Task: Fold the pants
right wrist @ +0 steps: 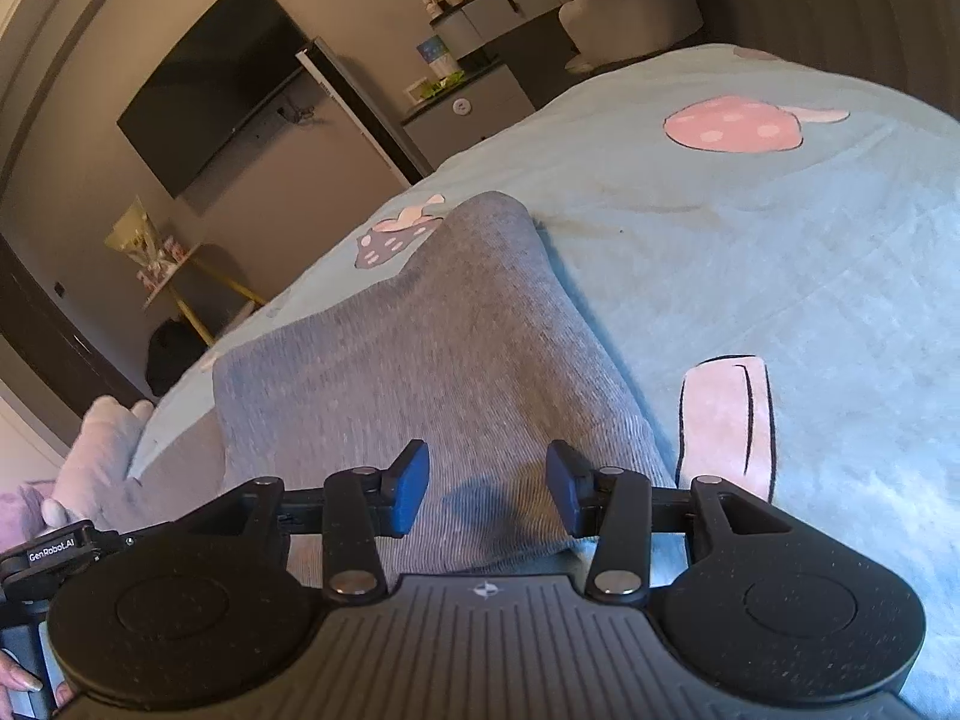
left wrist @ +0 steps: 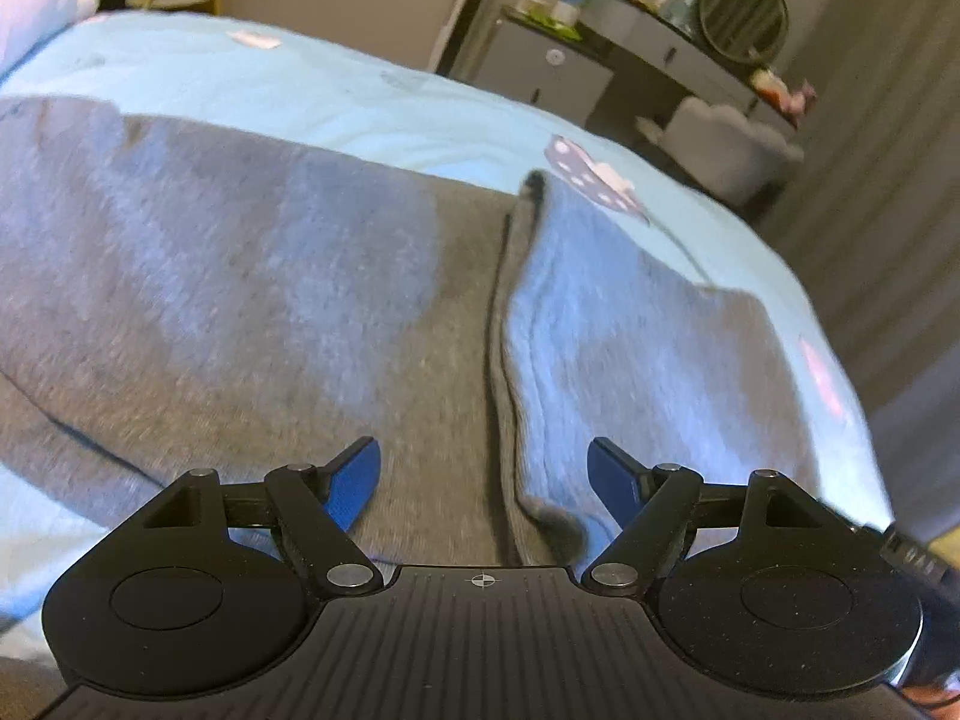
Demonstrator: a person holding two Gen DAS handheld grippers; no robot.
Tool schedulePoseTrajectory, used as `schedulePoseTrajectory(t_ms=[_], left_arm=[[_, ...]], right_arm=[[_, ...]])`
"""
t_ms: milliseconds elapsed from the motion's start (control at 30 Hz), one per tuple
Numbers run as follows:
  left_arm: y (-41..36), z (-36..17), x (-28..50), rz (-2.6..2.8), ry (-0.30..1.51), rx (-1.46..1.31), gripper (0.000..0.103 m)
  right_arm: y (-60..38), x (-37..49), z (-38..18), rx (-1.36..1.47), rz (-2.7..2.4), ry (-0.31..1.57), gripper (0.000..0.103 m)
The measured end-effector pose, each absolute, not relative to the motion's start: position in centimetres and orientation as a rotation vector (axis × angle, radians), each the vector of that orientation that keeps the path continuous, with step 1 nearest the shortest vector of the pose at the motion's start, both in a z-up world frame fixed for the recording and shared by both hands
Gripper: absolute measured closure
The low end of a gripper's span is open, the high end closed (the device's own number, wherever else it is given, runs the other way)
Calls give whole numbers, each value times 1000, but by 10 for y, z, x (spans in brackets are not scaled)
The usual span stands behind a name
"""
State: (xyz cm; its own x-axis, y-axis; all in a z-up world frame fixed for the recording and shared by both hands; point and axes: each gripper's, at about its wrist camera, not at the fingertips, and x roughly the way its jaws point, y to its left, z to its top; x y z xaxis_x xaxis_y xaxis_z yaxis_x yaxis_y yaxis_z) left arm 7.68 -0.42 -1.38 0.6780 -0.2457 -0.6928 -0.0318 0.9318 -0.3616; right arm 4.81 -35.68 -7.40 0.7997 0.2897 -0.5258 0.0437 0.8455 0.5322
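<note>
Grey knit pants point(left wrist: 252, 276) lie spread on a light blue bed cover point(left wrist: 336, 96). In the left wrist view a dark fold line point(left wrist: 498, 324) runs up the cloth between two layers. My left gripper point(left wrist: 485, 474) is open just above the pants, straddling that fold, holding nothing. In the right wrist view the pants point(right wrist: 444, 348) stretch away from me to a rounded far end. My right gripper point(right wrist: 487, 483) is open over the near edge of the pants, empty.
The bed cover point(right wrist: 750, 252) has pink mushroom prints point(right wrist: 732, 123). Beyond the bed stand a dresser with bottles and a round mirror point(left wrist: 743, 15), a grey chair point(left wrist: 729, 147), a wall television point(right wrist: 210, 78) and a plush toy point(right wrist: 105, 450) at the bed's left.
</note>
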Motion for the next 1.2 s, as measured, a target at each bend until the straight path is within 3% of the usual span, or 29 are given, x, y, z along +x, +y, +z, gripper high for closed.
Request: schedulePoseTrajectory(t_ms=[167,533,633,800,833,933,1200], left_arm=[[-13,-14,68,-130,821,-307,21],[-4,-12,62,-107,808,-338,21],[-2,-9,59,-115,780,-350,21],[-5,-13,63,-124,783,-333,21],[-6,-15,64,-126,788,-328,21],[-7,-20,69,-127,803,-333,21],[10,-25,75,-82,823,-427,21]], right_arm=[[-349,44,-68,503,132,642,52],[-346,42,-63,465,118,658,49],[-342,39,-56,425,105,636,41],[-336,34,-49,359,50,598,41],[-336,34,-48,348,35,590,43],[-333,35,-44,306,-9,559,61],[-309,60,-59,198,47,628,64]])
